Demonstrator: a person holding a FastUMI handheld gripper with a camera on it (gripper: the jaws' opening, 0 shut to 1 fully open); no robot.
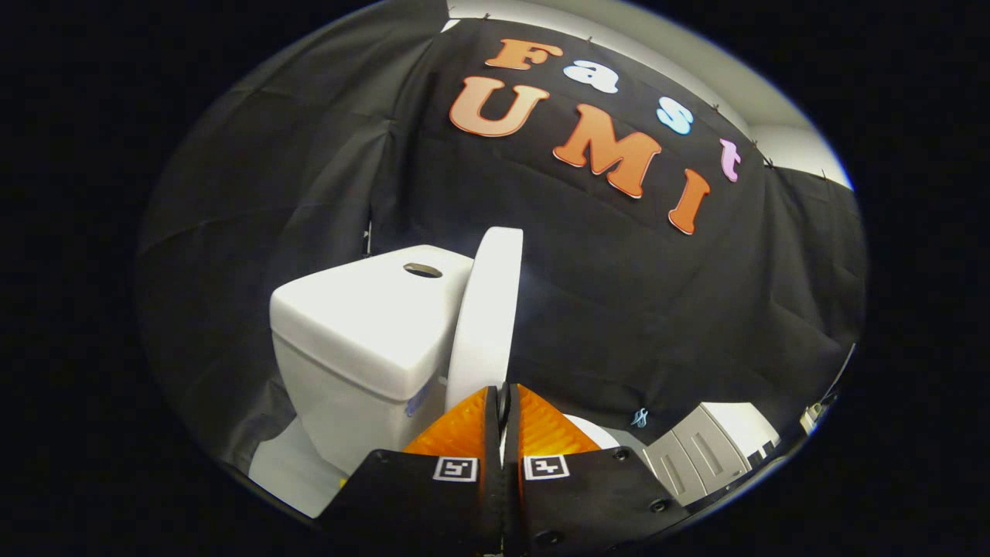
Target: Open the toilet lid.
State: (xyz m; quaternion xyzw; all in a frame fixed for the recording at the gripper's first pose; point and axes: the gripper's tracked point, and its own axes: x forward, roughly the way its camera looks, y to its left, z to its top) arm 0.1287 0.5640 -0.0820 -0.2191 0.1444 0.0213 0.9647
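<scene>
With lid (487, 309) raised, tongs (504, 410) clenched on its edge.
Lid stands nearly upright just ahead of the tongs, seen edge-on, long axis running up and away from the fingertips toward the booth wall; its lower edge sits in the narrow slit between the two fingers, which look pressed together on it. Tank (363, 325) is to the left of the fingers, right behind the lid, the two close or touching, can't tell which. Judgement: task nearly done; remaining move is a small push left so lid leans on tank, then let go. Risk: lid falls back if released short. Grey cabinet (704, 449) lies off to the right, well apart.
</scene>
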